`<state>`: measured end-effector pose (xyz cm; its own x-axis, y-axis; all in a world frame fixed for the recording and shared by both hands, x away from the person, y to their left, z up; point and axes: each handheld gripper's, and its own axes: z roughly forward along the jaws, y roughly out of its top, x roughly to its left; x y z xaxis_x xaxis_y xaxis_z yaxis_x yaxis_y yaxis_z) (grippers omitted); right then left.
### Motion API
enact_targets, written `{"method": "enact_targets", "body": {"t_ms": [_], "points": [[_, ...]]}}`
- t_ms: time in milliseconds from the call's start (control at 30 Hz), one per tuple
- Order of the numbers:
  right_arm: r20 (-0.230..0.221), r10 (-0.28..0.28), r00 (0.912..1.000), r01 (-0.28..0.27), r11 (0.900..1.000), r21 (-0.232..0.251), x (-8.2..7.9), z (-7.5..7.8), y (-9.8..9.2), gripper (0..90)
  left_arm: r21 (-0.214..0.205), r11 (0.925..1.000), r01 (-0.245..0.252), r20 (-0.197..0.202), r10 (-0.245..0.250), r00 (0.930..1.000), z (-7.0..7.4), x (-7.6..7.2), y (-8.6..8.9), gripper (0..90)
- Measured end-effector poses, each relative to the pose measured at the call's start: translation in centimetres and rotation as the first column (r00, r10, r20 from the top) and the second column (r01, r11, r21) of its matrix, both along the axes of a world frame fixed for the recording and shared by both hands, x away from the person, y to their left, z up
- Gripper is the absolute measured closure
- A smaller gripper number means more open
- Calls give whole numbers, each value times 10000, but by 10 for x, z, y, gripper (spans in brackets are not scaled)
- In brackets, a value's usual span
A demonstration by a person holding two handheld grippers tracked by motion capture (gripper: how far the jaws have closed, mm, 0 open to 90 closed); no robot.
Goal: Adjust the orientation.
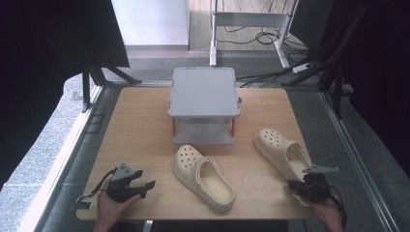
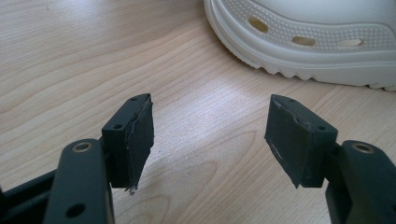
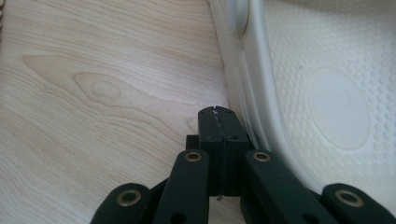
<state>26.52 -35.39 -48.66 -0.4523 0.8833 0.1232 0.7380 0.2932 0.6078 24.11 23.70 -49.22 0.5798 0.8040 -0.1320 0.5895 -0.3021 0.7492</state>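
Note:
Two cream clogs lie on the wooden table [image 1: 140,125]. One clog [image 1: 203,176] sits at the front middle, the other clog [image 1: 284,153] at the front right. My left gripper [image 1: 147,188] is at the front left, open, with only bare wood between its pads [image 2: 135,140]; the middle clog's sole [image 2: 317,42] lies ahead of it. My right gripper [image 1: 293,186] sits at the heel end of the right clog. Its jaws are shut with nothing between them, the fingertips [image 3: 217,122] right beside that clog's rim [image 3: 247,70].
A grey two-level stand [image 1: 204,104] with red posts occupies the back middle of the table. Beyond the table are a desk frame, cables and dark curtains. Bare wood stretches along the left side.

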Motion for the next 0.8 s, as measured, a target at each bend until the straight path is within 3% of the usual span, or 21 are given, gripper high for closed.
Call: {"method": "enact_targets", "body": {"t_ms": [533,600,800], "points": [[-38,59,10000,-59,10000,-18,1,-2,0,900,1,10000,-13,-16,13,10000,0,0,-1,332],[36,101,9999,-102,9997,200,0,-1,1,900,2,10000,-14,-18,14,10000,0,0,-1,332],[463,721,9963,-731,9971,201,1,24,16,893,16,10000,7,-13,-7,10000,0,0,-1,332]]}}
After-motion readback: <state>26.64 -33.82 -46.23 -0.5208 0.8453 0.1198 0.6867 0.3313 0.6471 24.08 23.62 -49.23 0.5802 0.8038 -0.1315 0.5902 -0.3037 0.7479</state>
